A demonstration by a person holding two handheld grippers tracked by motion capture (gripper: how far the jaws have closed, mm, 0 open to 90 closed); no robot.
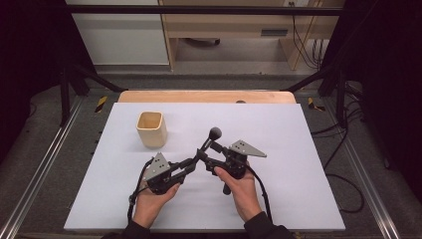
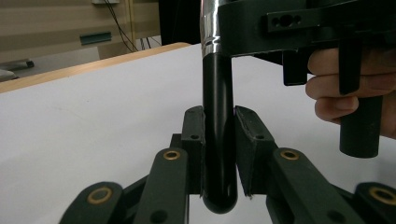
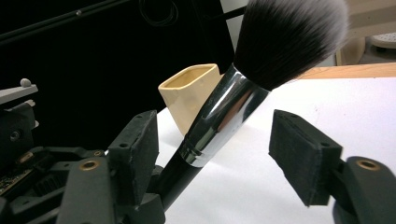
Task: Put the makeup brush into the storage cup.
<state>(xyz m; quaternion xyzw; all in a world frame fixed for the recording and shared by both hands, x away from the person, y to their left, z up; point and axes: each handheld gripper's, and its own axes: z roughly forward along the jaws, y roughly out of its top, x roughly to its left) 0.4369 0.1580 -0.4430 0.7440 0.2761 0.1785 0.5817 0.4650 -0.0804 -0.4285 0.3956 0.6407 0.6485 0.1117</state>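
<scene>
Overhead view; close tool views, shared brush (image 1: 209, 141)

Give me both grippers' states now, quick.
Left gripper: shut on the makeup brush, clamping its black handle.
Right gripper: open around the brush's silver ferrule, pads not pressing on it.

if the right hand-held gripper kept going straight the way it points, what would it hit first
Most likely the makeup brush: its chrome ferrule stands between the right hand-held gripper's open pads, while the left hand-held gripper clamps the black handle. Beyond it stands the beige cup, though depth is hard to judge.
</scene>
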